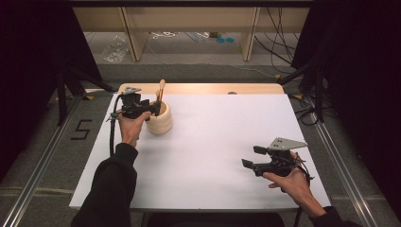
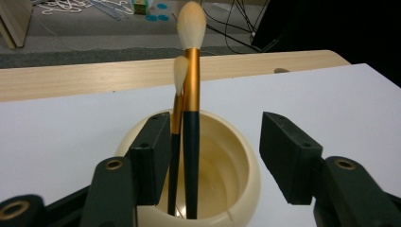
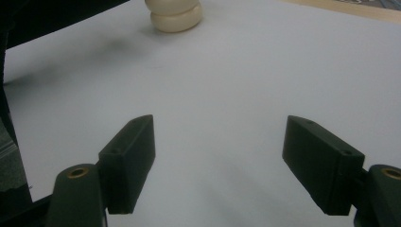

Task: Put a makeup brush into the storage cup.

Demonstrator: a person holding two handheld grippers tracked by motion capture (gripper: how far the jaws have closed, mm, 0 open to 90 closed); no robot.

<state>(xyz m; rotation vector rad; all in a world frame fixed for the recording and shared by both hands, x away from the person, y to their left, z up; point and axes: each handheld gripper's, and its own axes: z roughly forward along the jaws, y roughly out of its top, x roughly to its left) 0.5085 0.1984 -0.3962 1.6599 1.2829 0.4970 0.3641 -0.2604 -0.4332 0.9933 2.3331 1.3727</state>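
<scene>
Left gripper (image 1: 152, 108): held over the near rim of the cup, jaws standing apart with both brushes between them, pads clear of the handles. The spread looks like a release, the brushes left to stand by themselves.

Cup (image 2: 246, 165): cream, ribbed, on the white table (image 1: 213, 137) toward its far left. It serves as the holder.

Tall brush (image 2: 191, 94): dark handle, gold collar, pale tuft upward; stands nearly upright in the cup, foot on the bottom.

Short brush (image 2: 178, 94): same make, just left of the tall one, leaning against it.

Right gripper (image 1: 250, 157): near the table's front right, well apart from the cup, jaws wide with nothing between them. Seemingly parked to keep out of the way.
</scene>
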